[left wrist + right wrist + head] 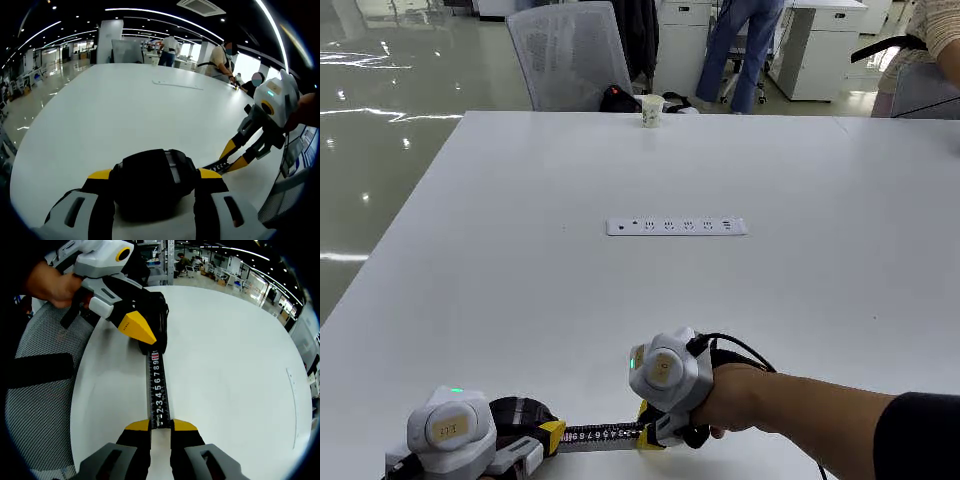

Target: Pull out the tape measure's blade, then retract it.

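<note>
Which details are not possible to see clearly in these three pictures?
End hook of the blade: right gripper view, hidden between the right gripper's jaws.
Tape measure case: head view, partly covered by the left gripper.
Paper cup contents: head view, too far.

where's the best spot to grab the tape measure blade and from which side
Take the blade at its free end, coming in along its length from the side away from the case. It is a thin, flat strip lying low over the table, so the end is the easiest part to pinch. The right gripper is closed there, and the left gripper clamps the case.
</note>
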Demonstrator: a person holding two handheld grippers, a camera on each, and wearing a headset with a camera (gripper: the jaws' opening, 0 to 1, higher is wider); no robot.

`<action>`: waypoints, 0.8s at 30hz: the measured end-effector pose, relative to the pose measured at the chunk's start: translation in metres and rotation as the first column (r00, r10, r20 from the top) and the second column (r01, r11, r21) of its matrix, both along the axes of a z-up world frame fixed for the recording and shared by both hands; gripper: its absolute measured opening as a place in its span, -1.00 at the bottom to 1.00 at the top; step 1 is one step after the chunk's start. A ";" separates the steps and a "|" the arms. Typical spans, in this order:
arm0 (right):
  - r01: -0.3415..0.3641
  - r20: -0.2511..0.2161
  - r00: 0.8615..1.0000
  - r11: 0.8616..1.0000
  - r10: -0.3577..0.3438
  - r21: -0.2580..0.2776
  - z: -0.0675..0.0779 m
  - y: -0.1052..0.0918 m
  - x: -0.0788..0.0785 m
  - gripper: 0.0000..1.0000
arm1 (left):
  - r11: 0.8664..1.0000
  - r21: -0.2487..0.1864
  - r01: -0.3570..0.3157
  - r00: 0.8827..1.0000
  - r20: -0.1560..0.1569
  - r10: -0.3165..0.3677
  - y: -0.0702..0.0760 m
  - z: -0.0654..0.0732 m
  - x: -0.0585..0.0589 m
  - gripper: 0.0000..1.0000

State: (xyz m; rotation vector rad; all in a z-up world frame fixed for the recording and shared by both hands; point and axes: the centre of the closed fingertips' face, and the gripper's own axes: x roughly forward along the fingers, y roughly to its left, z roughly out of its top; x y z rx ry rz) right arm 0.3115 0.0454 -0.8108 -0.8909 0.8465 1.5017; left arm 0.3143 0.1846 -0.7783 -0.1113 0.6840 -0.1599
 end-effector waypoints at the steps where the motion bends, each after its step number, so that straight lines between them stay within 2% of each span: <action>1: 0.001 -0.002 1.000 1.000 -0.001 0.003 0.000 0.001 0.000 -0.78 | 1.000 -0.001 0.001 1.000 -0.001 -0.001 0.000 0.000 0.000 0.18; 24: 0.011 -0.007 1.000 1.000 -0.011 0.023 0.000 0.014 -0.003 -0.78 | 1.000 -0.005 0.004 1.000 -0.003 -0.004 0.000 0.000 0.000 0.18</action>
